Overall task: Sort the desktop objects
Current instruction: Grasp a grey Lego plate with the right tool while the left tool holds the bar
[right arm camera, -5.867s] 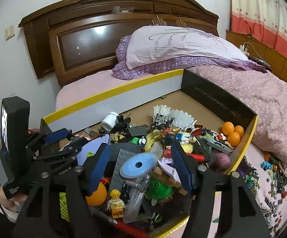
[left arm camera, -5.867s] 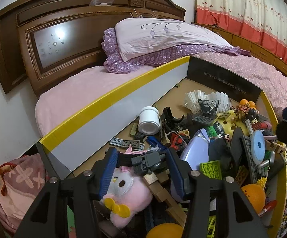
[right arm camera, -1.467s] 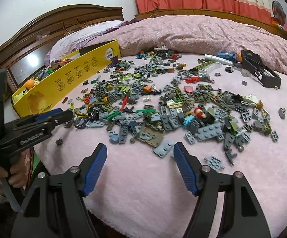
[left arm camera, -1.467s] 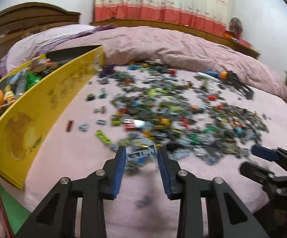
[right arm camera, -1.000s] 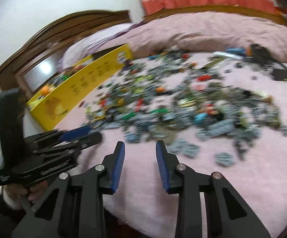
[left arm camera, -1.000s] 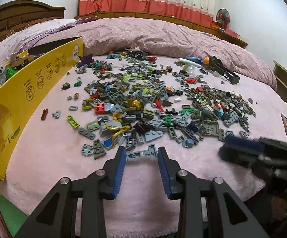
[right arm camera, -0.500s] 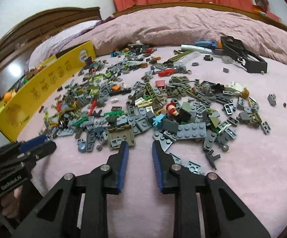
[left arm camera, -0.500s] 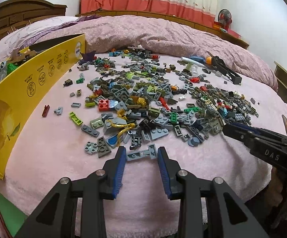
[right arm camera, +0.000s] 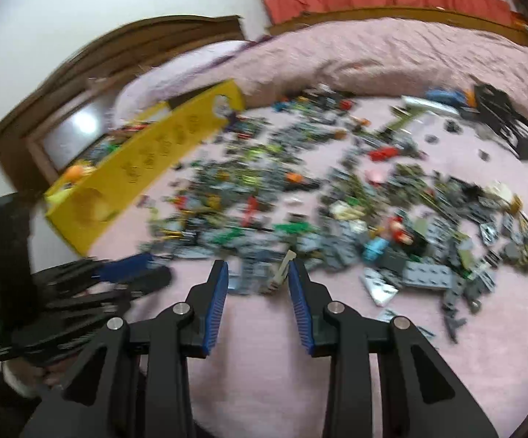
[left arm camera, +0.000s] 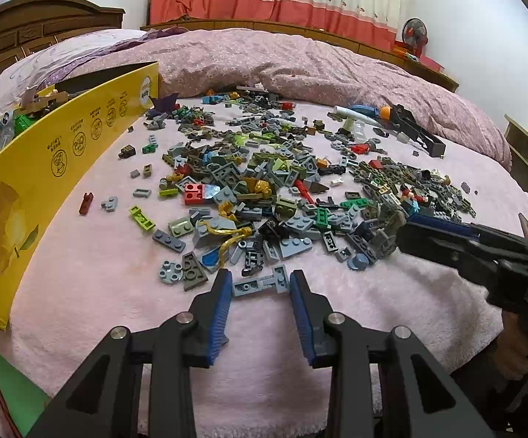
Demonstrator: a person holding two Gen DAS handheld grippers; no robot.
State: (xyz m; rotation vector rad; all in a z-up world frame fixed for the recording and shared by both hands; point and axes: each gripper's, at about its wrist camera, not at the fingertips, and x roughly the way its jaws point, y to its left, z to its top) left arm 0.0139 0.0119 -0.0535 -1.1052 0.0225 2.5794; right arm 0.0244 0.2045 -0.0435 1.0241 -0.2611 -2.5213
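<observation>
**Both grippers at the near edge of the brick spread**

Here your left gripper (left arm camera: 260, 284) holds a grey-blue brick piece (left arm camera: 262, 283), a narrow studded plate with a raised end, clamped crosswise between its blue pads (left arm camera: 221, 308); the jaws stand partly closed, with the piece spanning the gap from pad to pad. The piece sits just in front of the nearest loose bricks, above the pink blanket (left arm camera: 92, 273).

Your right gripper (right arm camera: 257, 277) has its jaws opening. A pale beige piece (right arm camera: 281, 269) stands tilted against the inner face of its right pad, and greyish bricks show in the gap behind it; the right wrist view is blurred, so you cannot tell whether that piece is pinched or merely leaning there. In the left wrist view the same gripper (left arm camera: 406, 231) reaches in from the right, its tips at a lump of grey bricks at the pile's near right edge.

The pile of small bricks (left arm camera: 282, 189), mostly grey with green, red, yellow and blue among them, covers the middle of the blanket. The yellow cardboard box (left arm camera: 37, 168) stands along its left side, with toys visible above its wall. A black frame-shaped toy (left arm camera: 415, 129) lies at the far right edge of the spread, and the quilt (left arm camera: 300, 58) rises behind it.
</observation>
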